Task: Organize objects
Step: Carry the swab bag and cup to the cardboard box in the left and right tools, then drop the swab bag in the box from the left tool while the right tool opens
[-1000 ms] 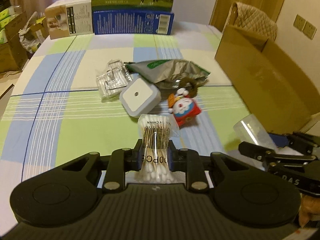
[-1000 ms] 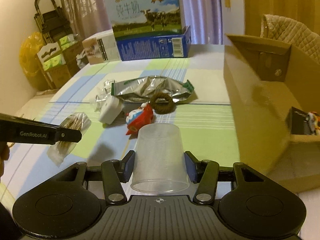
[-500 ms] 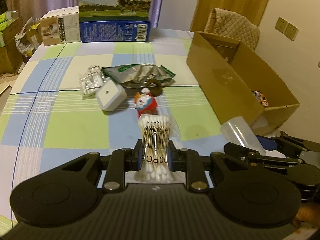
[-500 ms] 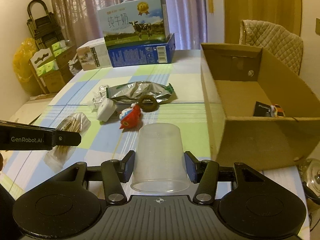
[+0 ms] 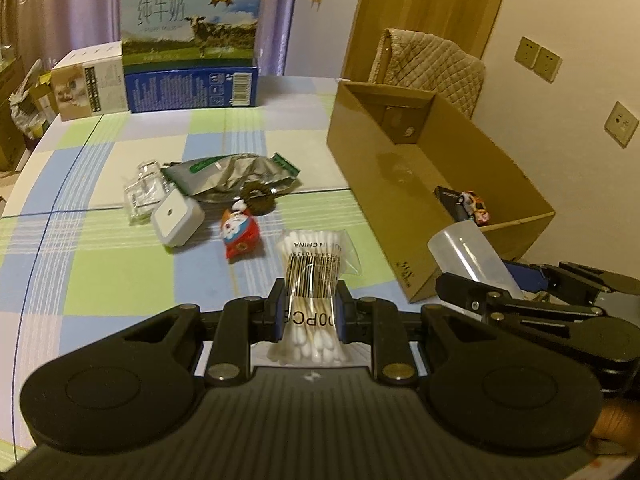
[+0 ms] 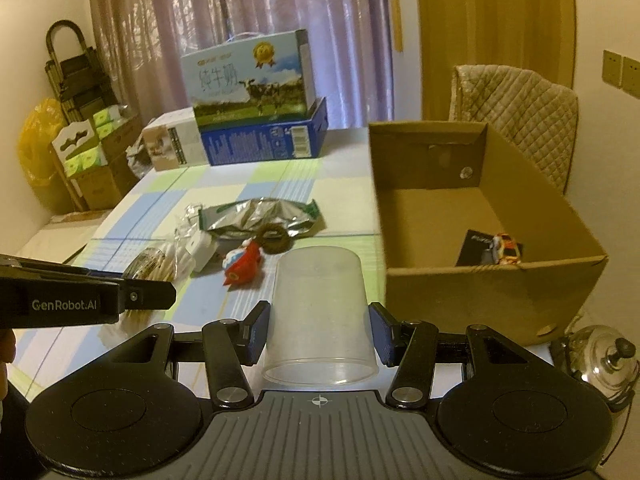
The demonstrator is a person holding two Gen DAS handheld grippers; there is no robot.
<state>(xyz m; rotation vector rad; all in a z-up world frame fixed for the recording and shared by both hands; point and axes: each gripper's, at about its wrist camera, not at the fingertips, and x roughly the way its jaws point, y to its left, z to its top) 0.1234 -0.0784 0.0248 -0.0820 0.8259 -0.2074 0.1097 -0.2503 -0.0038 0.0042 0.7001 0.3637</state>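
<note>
Checked cloth in pale green, blue and cream covers the table (image 5: pixel 100 264). At its left sits a loose cluster: a clear plastic packet (image 5: pixel 142 196), a white square device (image 5: pixel 176 220) just beside it, a crumpled silver foil bag (image 5: pixel 232 172) behind, a dark ring (image 5: pixel 259 199) at the bag's edge, and a red cartoon toy (image 5: pixel 240 232) in front.

Nearer the middle, the left gripper (image 5: pixel 311 308) is clamped on a pack of cotton swabs (image 5: pixel 312 280), a clear sleeve with a barcode label and white tips bunched at both ends, held above the cloth.

Further right, the right gripper (image 6: pixel 318 328) grasps a translucent plastic cup (image 6: pixel 318 316) lying on its side, its open rim toward the camera and its base pointing at the table; it is raised near the front corner of the cardboard box (image 6: pixel 500 304). That box stands open on the table's right side, with a small toy car (image 6: pixel 505 246) resting on a black card (image 6: pixel 478 246) inside.
</note>
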